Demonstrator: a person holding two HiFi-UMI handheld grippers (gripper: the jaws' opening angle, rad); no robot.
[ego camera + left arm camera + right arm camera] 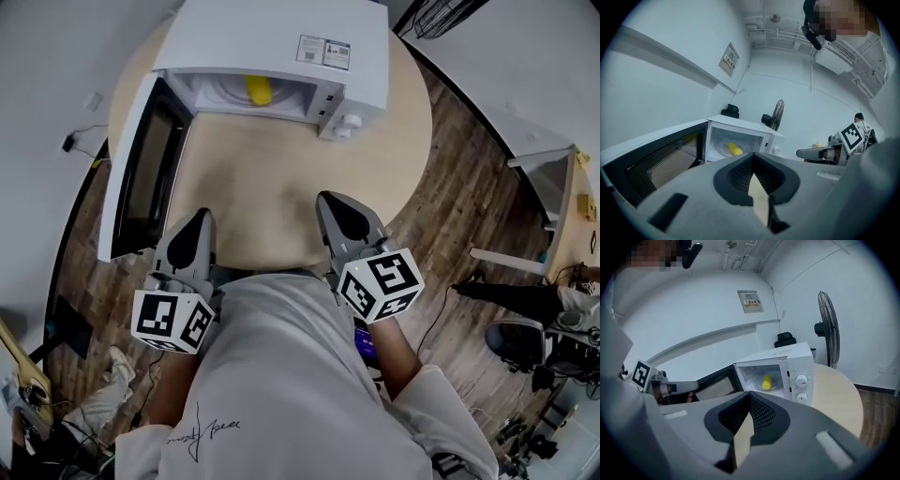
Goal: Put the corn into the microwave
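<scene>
The yellow corn lies inside the white microwave on its glass plate, and shows in the left gripper view as corn and in the right gripper view as corn. The microwave door stands swung wide to the left. My left gripper is at the round table's near edge, shut and empty, well short of the door. My right gripper is beside it over the table's near edge, also shut with nothing in it. From their own cameras, both the left gripper and the right gripper point toward the oven.
The round wooden table carries only the microwave. A standing fan is behind the microwave. White furniture and an office chair stand on the wood floor at the right. A cable and plug lie at the left.
</scene>
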